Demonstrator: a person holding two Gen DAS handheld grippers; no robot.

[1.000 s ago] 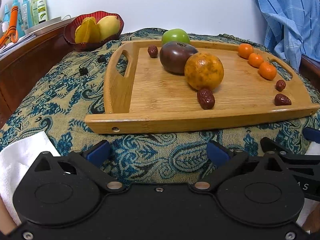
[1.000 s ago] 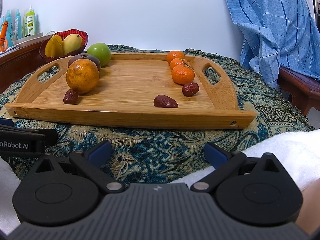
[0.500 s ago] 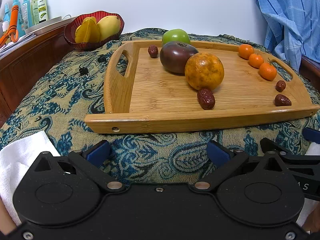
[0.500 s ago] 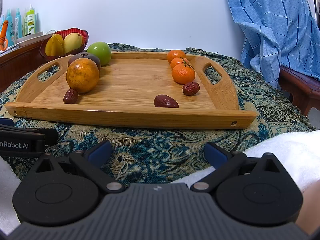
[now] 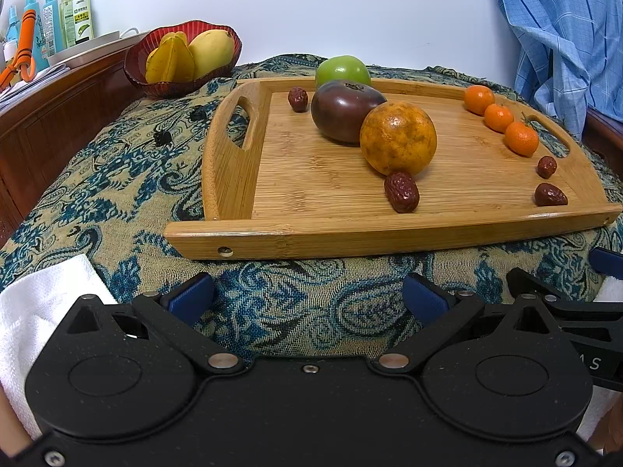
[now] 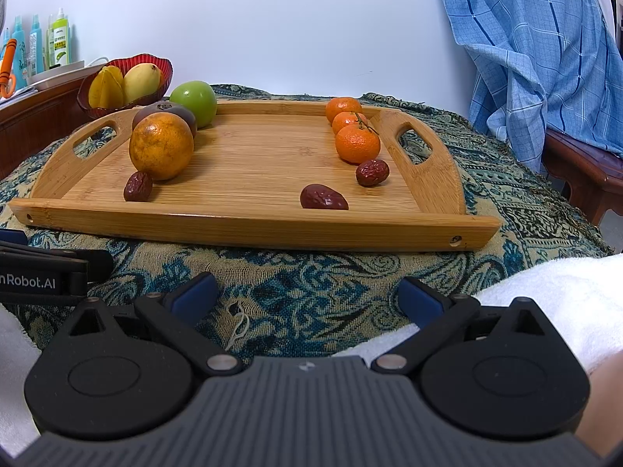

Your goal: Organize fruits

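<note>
A bamboo tray (image 5: 311,233) (image 6: 241,222) lies on a patterned cloth. On it are a large orange (image 5: 397,138) (image 6: 161,144), a dark purple fruit (image 5: 344,111) (image 6: 177,111), a green apple (image 5: 342,71) (image 6: 194,97), three small mandarins (image 5: 521,138) (image 6: 357,143) in a row at the right, and several red dates (image 5: 401,191) (image 6: 322,197). My left gripper (image 5: 309,297) and right gripper (image 6: 305,295) are both open and empty, low over the cloth in front of the tray.
A red bowl (image 5: 171,85) (image 6: 87,103) with a starfruit and a mango stands at the back left. Bottles (image 5: 78,11) stand on a wooden ledge at far left. A blue checked cloth (image 6: 537,62) hangs at the right. White towels (image 5: 35,311) (image 6: 537,295) lie near the grippers.
</note>
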